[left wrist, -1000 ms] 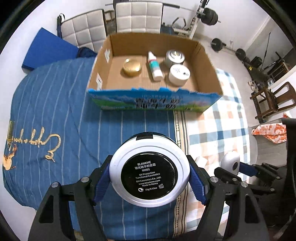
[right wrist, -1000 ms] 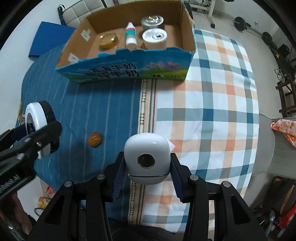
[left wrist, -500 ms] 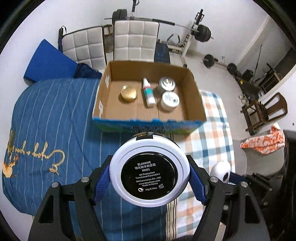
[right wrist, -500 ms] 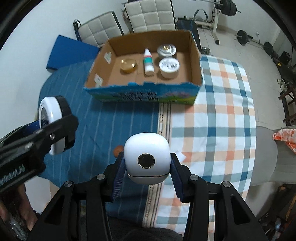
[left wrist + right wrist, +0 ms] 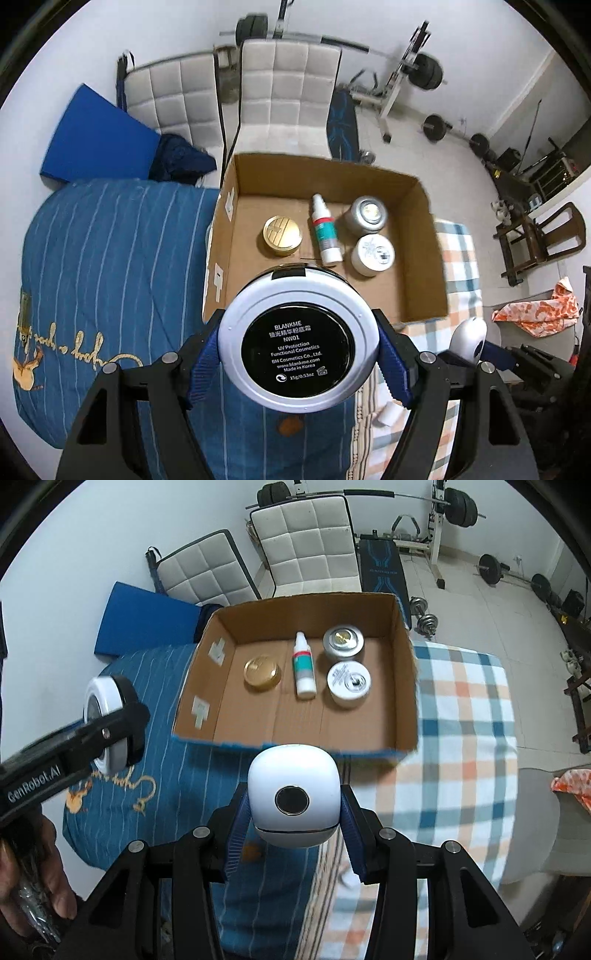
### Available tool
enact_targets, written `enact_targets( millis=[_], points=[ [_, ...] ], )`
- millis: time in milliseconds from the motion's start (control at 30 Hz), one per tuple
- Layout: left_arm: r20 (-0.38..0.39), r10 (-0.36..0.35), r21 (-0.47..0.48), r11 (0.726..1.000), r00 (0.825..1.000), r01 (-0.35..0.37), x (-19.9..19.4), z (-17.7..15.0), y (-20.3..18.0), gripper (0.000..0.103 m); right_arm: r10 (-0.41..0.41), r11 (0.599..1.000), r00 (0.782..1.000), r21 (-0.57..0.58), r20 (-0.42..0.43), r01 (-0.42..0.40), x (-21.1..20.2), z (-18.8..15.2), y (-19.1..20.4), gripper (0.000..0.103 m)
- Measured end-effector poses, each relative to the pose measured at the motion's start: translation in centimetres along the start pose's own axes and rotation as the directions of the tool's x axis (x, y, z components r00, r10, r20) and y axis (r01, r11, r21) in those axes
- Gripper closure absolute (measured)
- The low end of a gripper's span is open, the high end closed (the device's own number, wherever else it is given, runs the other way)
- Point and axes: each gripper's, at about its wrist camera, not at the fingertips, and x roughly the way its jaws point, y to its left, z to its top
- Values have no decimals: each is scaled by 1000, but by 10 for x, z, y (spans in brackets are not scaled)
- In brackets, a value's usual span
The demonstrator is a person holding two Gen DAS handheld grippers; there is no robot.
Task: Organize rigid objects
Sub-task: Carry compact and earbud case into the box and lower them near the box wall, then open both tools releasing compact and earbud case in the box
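Two claws, and both have something clamped. Our left claw (image 5: 297, 347) is closed on the round white compact (image 5: 298, 341), pads on its left and right rim, so it sits on edge with the black labelled face toward the camera and its flat axis running along the fingers. It hangs over the near edge of the cardboard box (image 5: 424, 236). Our right claw (image 5: 293, 805) is closed on the white rounded case (image 5: 293, 797), the dark round window facing us, held just short of the box's near wall (image 5: 404, 686).

Four things sit in the box: one gold compact (image 5: 261, 672) lying flat, one white bottle (image 5: 303, 668) lying on its side with its cap toward the far wall, and two short round jars, one silver jar (image 5: 343, 640) behind one white jar (image 5: 349, 683).

Everything sits on a worktop under a blue striped cloth (image 5: 110, 251) and a plaid cloth (image 5: 465, 709).
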Motion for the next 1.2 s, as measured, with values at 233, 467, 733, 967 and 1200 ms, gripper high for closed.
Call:
enact_targets(
  millis=[233,467,733,967,1200],
  points=[
    [-179,18,-17,1000,984,-21,85,33,17,29,16,1000,998,11,-67,-15,69,55,-5,54],
    [-348,17,-52,998,937,-38,175,44,29,30,19,999,979,34,-203,-12,158,87,-11,54],
    [-400,101,25,995,911,-100,219,46,25,29,-24,997,952,61,-306,45,227,99,-22,54],
    [-435,53,-5,998,899,-61,231,47,24,29,-42,995,935,67,-352,70,254,101,-28,54],
    [-508,22,-36,998,861,-47,252,37,36,29,-47,995,915,62,-400,78,273,101,-31,54]
  ],
)
